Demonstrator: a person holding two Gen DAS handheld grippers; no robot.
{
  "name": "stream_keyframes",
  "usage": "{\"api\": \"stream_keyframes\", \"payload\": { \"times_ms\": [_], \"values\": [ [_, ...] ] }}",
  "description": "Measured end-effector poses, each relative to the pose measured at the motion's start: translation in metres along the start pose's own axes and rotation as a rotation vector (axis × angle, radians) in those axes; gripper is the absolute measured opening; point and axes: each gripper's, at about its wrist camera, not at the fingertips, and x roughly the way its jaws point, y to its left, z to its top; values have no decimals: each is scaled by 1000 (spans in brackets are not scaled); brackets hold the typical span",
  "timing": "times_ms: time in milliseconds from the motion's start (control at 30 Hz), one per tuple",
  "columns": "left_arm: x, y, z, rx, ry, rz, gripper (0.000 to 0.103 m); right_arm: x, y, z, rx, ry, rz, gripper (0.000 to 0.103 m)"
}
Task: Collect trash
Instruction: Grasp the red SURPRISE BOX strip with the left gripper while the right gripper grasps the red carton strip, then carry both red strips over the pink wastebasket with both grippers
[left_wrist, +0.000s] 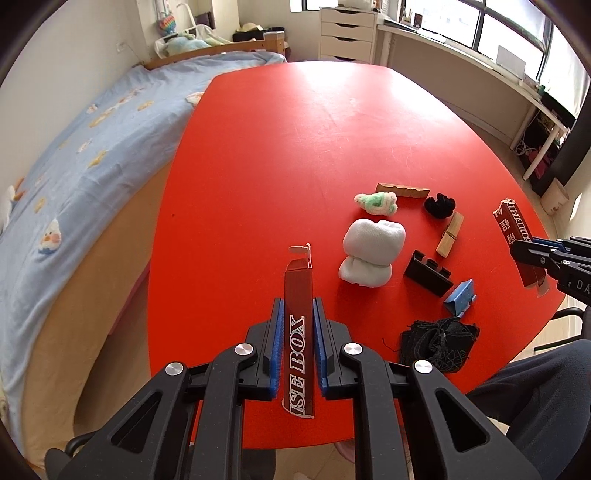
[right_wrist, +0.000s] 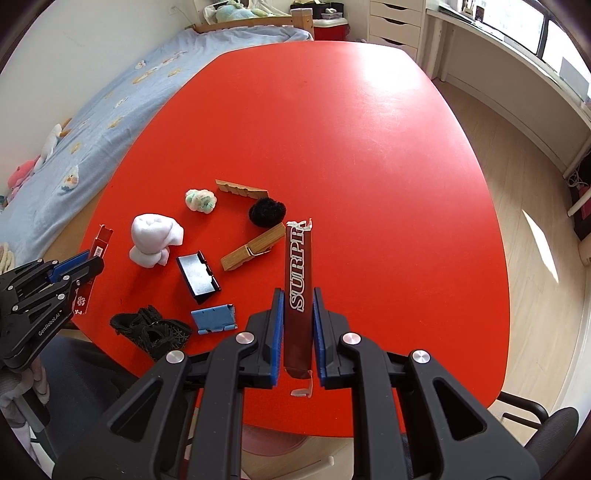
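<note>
While two claws grip, left claw (left_wrist: 298, 314), right claw (right_wrist: 298, 306), two torn box halves (left_wrist: 298, 325) (right_wrist: 297, 280).

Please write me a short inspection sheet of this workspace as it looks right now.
Surface: red table, far half bare.
Job's things: two torn red box pieces, "ISE BOX" piece and "SURPR" piece.
Clutter: white cloth bundle, wooden clothespin, black scrunchie, blue clip, black mesh pouch.
Grippers: left gripper and right gripper each clamp a piece.
Cables: tangle under the window desk.
Surroundings: bed, drawer unit.
</note>
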Motion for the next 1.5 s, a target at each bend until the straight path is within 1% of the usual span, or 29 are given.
{"api": "stream_keyframes", "payload": {
  "times_ms": [200, 400, 600, 800, 933, 1000, 1067, 1233, 1367, 1467, 1500],
  "values": [
    [-33, -10, -8, 34, -76, -47, 14, -37, 6, -20, -45, -82, 32, 14],
    [-61, -19, -23, 64, -136, -105, 14, -73, 15, -43, -86, -148, 61, 14],
    [-81, -25, -43, 78, -172, -155, 14, -98, 28, -74, -124, -187, 83, 14],
    [-93, -32, -66, 100, -191, -209, 15, -108, 41, -104, -176, -197, 94, 14],
    [-93, -39, -82, 115, -180, -245, 15, -106, 46, -124, -186, -179, 112, 14],
    [-89, -43, -91, 119, -162, -263, 15, -98, 47, -135, -177, -153, 133, 14],
    [-83, -48, -101, 129, -141, -273, 15, -88, 48, -145, -174, -124, 136, 14],
    [-61, -58, -117, 132, -73, -305, 15, -58, 47, -164, -140, -51, 167, 14],
    [-37, -66, -128, 131, -10, -318, 15, -26, 44, -169, -103, 19, 187, 14],
    [-15, -69, -136, 109, 51, -340, 15, 0, 40, -170, -65, 76, 198, 14],
    [-9, -70, -138, 108, 66, -335, 15, 9, 39, -171, -51, 92, 203, 14]
  ]
}}
